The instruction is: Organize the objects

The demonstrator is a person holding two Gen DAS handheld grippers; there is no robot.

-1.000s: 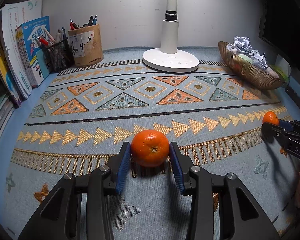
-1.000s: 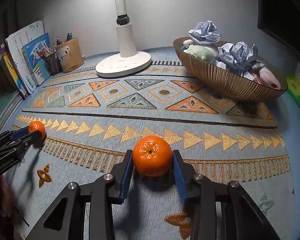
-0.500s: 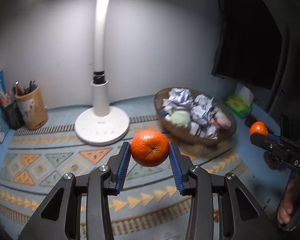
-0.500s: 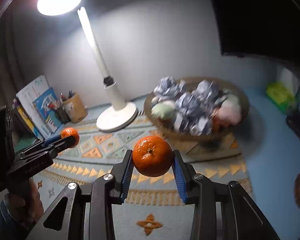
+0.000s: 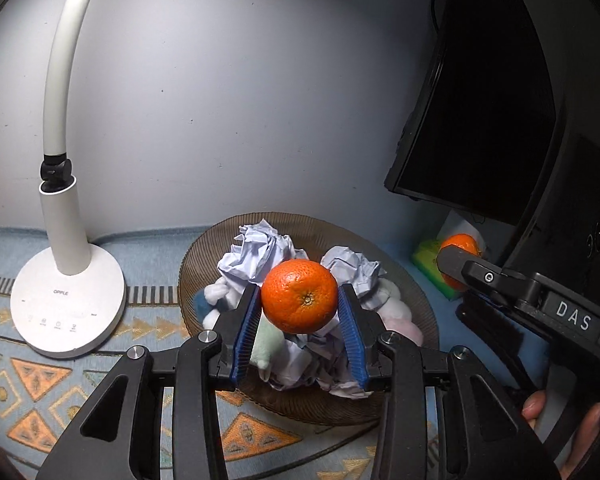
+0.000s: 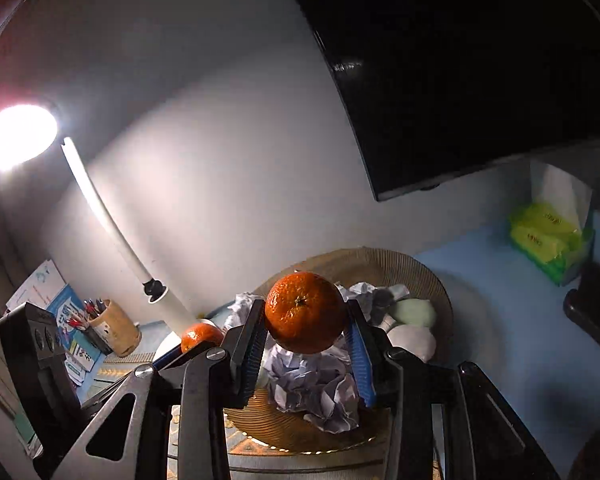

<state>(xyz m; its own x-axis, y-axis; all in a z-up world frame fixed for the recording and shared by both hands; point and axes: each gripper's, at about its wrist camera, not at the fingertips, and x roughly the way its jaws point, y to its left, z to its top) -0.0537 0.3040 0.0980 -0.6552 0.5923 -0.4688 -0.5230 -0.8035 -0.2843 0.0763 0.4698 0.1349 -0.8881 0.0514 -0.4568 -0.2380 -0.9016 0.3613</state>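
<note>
Change: both tangerines lifted off the patterned mat (image 5: 28, 384), where they sat a second ago; now carried high over the bowl (image 5: 424, 304).
Meaning for task: pick-up done on both sides, transport nearly done; likely next step a lowering and release into the bowl, judged from the aim of both claws.
Left claw (image 5: 300, 344): closed on the left tangerine (image 5: 299, 296), blue pads pressing both flanks, fruit clear of everything beneath.
Right claw (image 6: 306, 354): closed on the right tangerine (image 6: 304, 312), same two-sided pinch, held in the air above the bowl's contents.
Where the fruit is: left tangerine above the middle of the bowl in the left wrist view; right tangerine over the bowl's near side in the right wrist view; neither touching the pile.
Bowl contents: crumpled paper balls (image 5: 260, 252) and pale soft toys (image 6: 414, 312), heaped; exact number not countable, several of each.
Risk: heap already tall, so a round fruit may roll off the paper and over the rim.
Count, tangerines: two, one per claw.
Count, bowls: one, ribbed and brown.
Count, lamps: one white desk lamp (image 5: 66, 304), lit, on the tabletop left of the bowl.
Count, pen cups: one (image 6: 114, 328), far left.
Count, green packs: one (image 6: 548, 240), right of the bowl.
</note>
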